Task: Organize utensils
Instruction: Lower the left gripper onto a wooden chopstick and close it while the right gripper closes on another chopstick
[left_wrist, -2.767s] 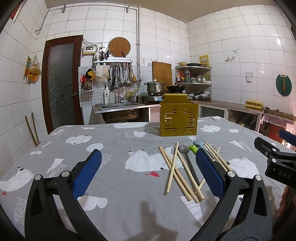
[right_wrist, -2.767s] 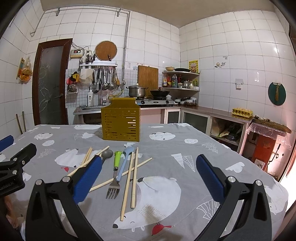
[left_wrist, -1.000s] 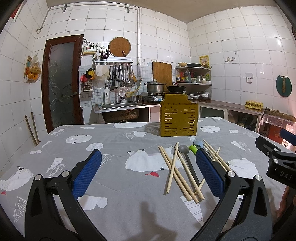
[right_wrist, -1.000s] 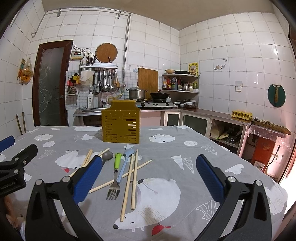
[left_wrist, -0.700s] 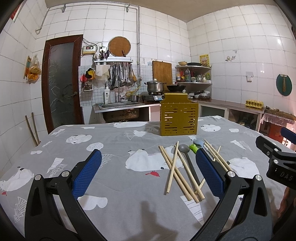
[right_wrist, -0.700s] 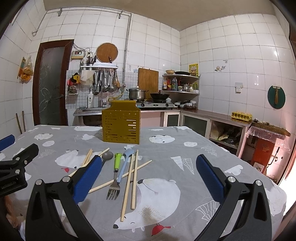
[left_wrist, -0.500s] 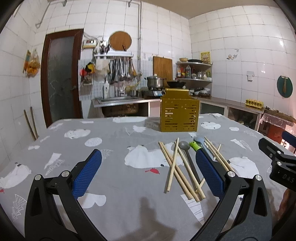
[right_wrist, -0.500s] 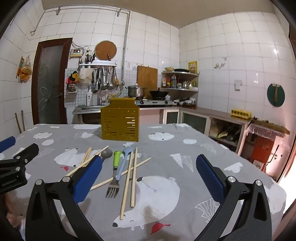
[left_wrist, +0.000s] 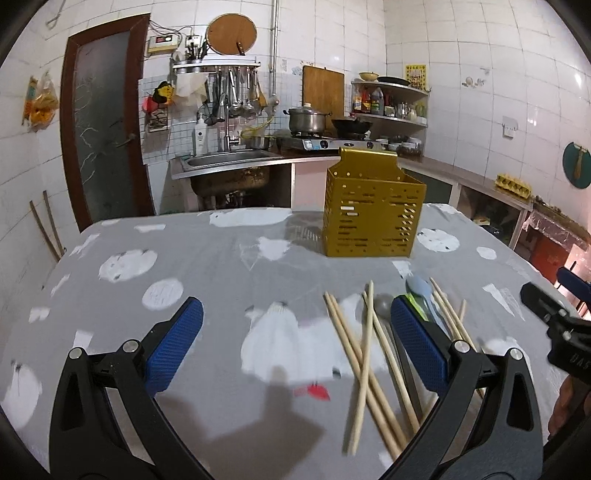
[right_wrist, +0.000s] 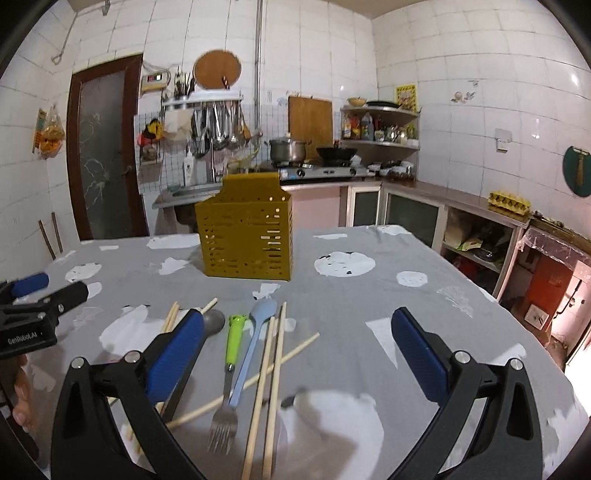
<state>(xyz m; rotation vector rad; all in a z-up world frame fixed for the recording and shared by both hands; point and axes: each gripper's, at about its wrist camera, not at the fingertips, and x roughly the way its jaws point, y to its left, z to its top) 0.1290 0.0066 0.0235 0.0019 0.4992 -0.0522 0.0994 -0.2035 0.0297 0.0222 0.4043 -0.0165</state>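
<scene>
A yellow perforated utensil holder (left_wrist: 373, 218) (right_wrist: 247, 236) stands upright mid-table. In front of it lie several wooden chopsticks (left_wrist: 364, 350) (right_wrist: 275, 362), a green-handled fork (right_wrist: 232, 354), a light blue spoon (right_wrist: 255, 332) and a grey metal spoon (right_wrist: 214, 320). My left gripper (left_wrist: 295, 343) is open and empty, above the cloth left of the pile. My right gripper (right_wrist: 295, 350) is open and empty, over the pile's right part. Each gripper shows at the edge of the other's view: the right one (left_wrist: 554, 325), the left one (right_wrist: 37, 306).
The table carries a grey cloth with white bear prints (left_wrist: 192, 266). Behind it stand a sink (left_wrist: 229, 162), a stove with a pot (left_wrist: 308, 120) and a wok, wall shelves and a brown door (left_wrist: 105, 122). An egg tray (right_wrist: 508, 201) rests on the right counter.
Both grippers have moved forward and tipped down toward the table; the holder and utensils appear nearer and lower. Both stay open. Nothing on the table has moved.
</scene>
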